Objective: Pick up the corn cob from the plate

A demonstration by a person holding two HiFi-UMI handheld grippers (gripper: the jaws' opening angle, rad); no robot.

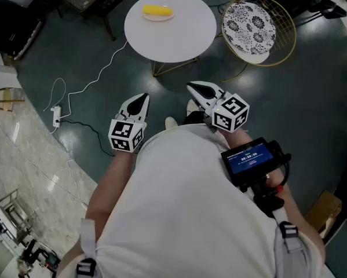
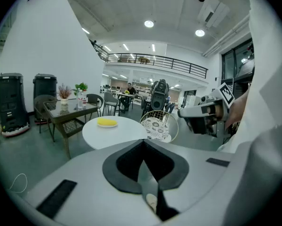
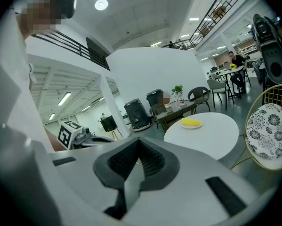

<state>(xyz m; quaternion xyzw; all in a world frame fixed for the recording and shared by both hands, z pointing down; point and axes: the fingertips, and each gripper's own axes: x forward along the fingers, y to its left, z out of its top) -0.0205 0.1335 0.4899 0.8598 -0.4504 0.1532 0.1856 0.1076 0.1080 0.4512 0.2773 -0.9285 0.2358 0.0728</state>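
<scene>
The round white table [image 1: 179, 39] stands well ahead of the person, and near its far edge a small pale plate [image 1: 160, 17] carries the corn cob [image 1: 156, 9], a short, smooth, bright yellow piece lying on its side. Only the head view shows the lit screen [image 1: 251, 158] at the person's right side, while only the gripper views show the glass-topped side table [image 2: 68, 109] with potted plants beyond the plate. The left gripper [image 1: 142, 99] and right gripper [image 1: 192, 87] hover well short of the table, each with its jaws pressed together on nothing.
</scene>
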